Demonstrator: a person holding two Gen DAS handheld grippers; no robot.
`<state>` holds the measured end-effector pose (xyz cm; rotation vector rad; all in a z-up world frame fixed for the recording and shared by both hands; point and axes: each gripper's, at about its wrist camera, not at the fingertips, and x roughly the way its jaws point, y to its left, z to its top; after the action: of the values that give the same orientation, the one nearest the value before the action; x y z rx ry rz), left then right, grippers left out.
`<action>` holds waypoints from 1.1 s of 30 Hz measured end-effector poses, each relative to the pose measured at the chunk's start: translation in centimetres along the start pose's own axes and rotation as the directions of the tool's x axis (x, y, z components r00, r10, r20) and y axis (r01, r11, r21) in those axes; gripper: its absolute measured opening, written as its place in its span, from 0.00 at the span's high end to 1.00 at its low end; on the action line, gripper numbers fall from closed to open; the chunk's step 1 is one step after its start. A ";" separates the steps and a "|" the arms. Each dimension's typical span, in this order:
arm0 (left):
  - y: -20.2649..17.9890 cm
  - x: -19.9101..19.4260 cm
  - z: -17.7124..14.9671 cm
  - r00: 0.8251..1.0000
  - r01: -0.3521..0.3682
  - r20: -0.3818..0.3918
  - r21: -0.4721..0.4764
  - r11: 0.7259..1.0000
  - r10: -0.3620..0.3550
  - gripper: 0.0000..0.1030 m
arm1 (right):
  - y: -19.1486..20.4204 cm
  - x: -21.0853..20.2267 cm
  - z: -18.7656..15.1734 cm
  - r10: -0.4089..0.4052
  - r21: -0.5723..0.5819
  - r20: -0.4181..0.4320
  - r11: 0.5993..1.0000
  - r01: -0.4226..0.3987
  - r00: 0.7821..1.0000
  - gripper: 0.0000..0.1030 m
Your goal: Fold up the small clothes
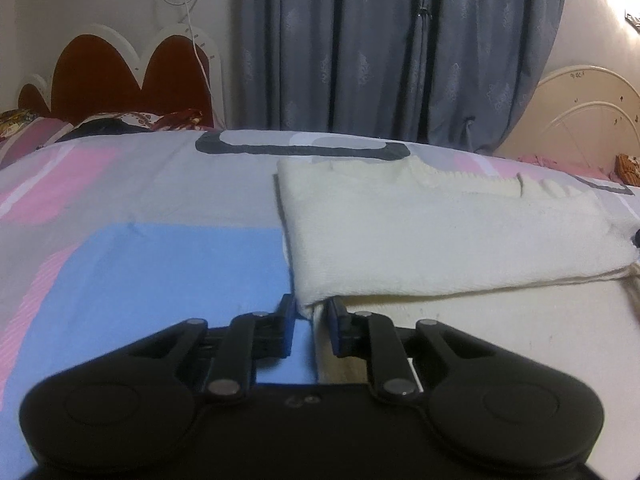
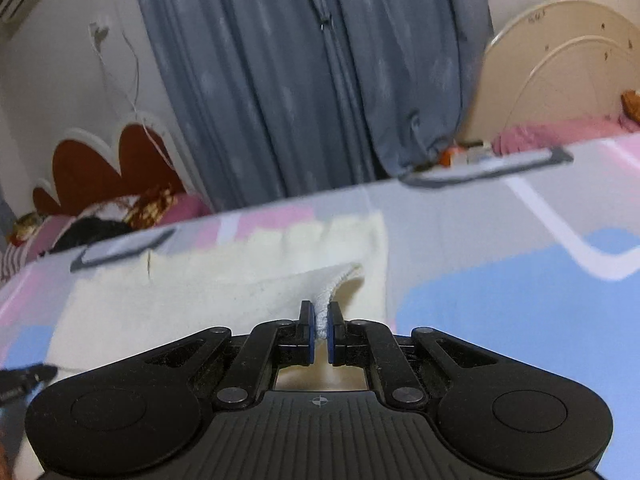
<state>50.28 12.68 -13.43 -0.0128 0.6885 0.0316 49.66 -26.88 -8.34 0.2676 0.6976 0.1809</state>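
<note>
Centrally, a cream knitted garment (image 1: 440, 236) is seen spread on the bed (image 1: 140, 272), which is covered by a sheet patterned in blue, pink and grey blocks. In the left wrist view the garment occupies the area from 12 to 3 o'clock. A folded upper layer is laid over a lower layer, and a ribbed band is visible along its far edge. The weave is fine and the colour pale, near off-white; a few faint specks are noted on the surface.

The left gripper (image 1: 311, 322) is held at the near corner of the folded layer, at about 6 o'clock in its view. The jaws are set narrow, with a small gap, and the corner of the cloth is seen between them; whether it is actually pinched cannot be told.

The right gripper (image 2: 319, 330) is closed narrowly on a raised edge of the garment (image 2: 224, 292), at 6 o'clock in its own view. The held edge is lifted into a small peak, its ribbed hem showing greyish, while the rest is left flat on the bed (image 2: 500, 280).

Beyond the bed, grey-blue curtains (image 1: 380, 48) are noted at 12 o'clock, a red scalloped headboard (image 1: 120, 76) at 10 o'clock, and a cream headboard (image 1: 584, 108) at 2 o'clock.
</note>
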 end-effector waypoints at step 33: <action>-3.4 1.8 4.0 0.993 0.080 0.084 0.087 0.993 -0.087 0.37 | 1.1 3.2 -0.3 -0.084 -0.065 0.036 0.994 0.087 0.996 0.83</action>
<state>54.28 9.38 -11.49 0.0398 0.6002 -0.0766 51.75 -24.94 -10.15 0.1762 0.6671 0.1175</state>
